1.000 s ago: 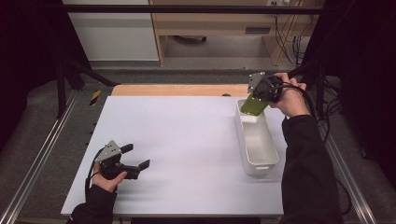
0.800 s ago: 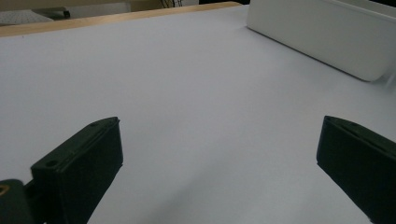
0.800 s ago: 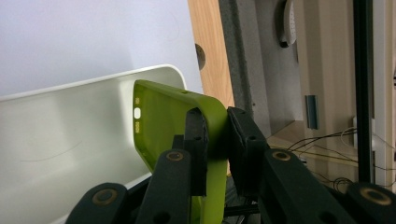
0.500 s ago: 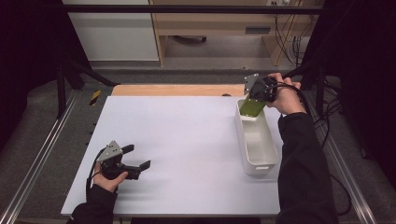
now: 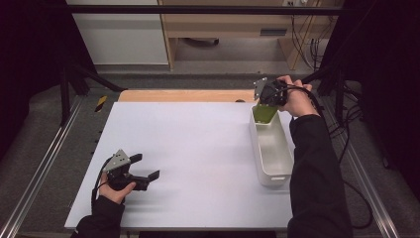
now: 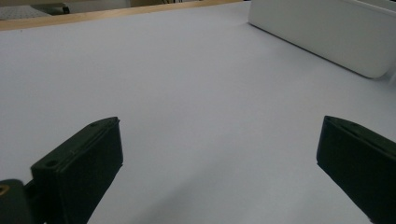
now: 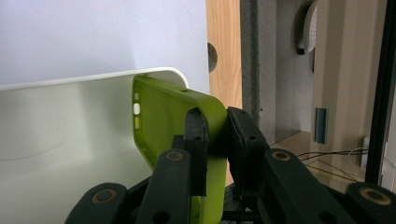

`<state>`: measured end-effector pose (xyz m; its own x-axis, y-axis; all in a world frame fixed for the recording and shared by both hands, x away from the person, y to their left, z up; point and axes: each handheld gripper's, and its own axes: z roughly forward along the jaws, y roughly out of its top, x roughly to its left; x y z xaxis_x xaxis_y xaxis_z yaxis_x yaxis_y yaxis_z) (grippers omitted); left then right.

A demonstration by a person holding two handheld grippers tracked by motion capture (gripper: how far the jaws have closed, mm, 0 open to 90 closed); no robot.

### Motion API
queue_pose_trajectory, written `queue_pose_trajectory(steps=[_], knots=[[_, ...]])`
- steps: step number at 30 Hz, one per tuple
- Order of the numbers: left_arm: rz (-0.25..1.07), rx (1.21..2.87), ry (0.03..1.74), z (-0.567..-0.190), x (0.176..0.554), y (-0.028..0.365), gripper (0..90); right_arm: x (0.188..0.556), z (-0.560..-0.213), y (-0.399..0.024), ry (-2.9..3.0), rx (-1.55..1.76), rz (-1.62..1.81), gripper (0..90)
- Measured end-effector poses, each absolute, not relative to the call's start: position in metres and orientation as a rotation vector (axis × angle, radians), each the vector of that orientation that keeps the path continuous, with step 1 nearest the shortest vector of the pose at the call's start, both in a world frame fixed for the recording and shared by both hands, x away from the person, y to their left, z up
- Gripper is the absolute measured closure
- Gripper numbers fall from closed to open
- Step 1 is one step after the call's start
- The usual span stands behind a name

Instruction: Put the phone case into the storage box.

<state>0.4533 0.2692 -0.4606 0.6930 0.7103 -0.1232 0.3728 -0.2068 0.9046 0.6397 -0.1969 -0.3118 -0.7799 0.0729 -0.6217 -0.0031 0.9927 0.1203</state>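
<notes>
The right gripper (image 7: 215,140) is clamped on the edge of a lime-green phone case (image 7: 159,116), one jaw inside the shell, one outside, pinching a thin wall. In the high view that right gripper (image 5: 267,96) hangs over the far end of the white bin (image 5: 277,168), with the phone case (image 5: 263,114) dipping into the bin's far end, tilted up on edge rather than lying flat.

The risk here, I'd say, is that thin, flexible rim: a soft shell can bend or slip out of a pinch this narrow, and if it is let go while still tilted it could catch on the bin's far wall or tip out over the rim onto the wooden strip (image 5: 183,95) beyond.

Over on the near left, the left gripper (image 5: 143,171) rests low on the white table (image 5: 198,148), jaws wide apart, nothing between them. From the left gripper view the bin (image 6: 327,32) sits well away across bare tabletop. Nothing stands between case and bin floor.
</notes>
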Motion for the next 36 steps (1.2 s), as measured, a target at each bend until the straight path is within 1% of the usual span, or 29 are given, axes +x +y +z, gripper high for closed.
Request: queue_pose_trajectory(steps=[17,36], knots=[[0.383,1.828,0.861,-0.463,0.455,0.269,0.1,0.659,-0.327,-0.191,2.493,0.005,0.079,78.4],[0.384,1.831,0.863,-0.463,0.455,0.27,0.1,0.663,-0.331,-0.186,2.478,0.014,0.102,76.9]])
